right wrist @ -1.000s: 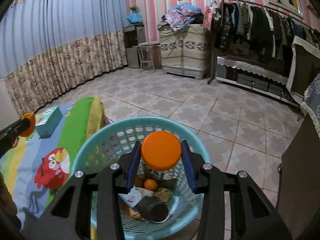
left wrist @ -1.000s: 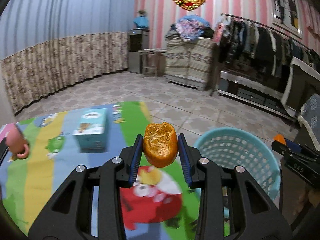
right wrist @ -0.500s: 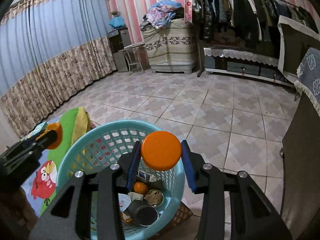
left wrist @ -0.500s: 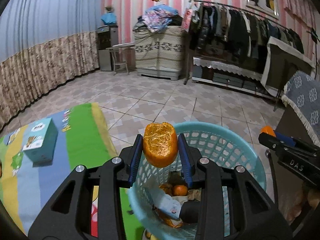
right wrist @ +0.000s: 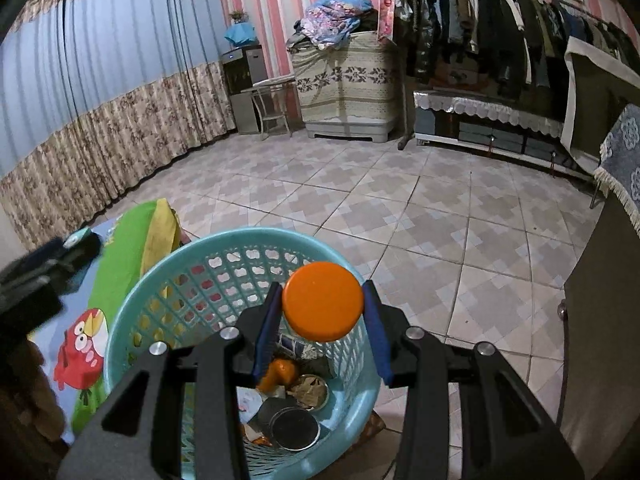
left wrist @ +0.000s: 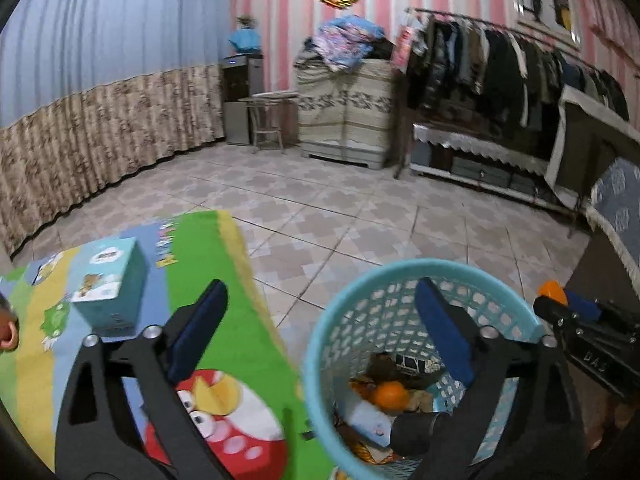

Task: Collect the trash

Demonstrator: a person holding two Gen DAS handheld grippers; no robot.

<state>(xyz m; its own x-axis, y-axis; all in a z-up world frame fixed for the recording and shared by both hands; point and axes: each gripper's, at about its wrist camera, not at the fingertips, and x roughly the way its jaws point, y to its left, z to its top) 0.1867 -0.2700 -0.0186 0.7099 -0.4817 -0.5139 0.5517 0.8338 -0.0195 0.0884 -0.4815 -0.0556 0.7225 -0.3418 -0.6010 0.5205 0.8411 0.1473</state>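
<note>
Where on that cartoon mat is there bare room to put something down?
The green stripe between the teal box and the mat's yellow edge lies bare, and so does the red bird print beside the blue basket. The basket's bottom is crowded: an orange, a dark can, wrappers.

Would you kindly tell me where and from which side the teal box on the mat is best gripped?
Grip the teal box across its two upright side faces, coming down from above with the open left claw. It stands upright on the mat with flat parallel sides, and nothing touches them.
</note>
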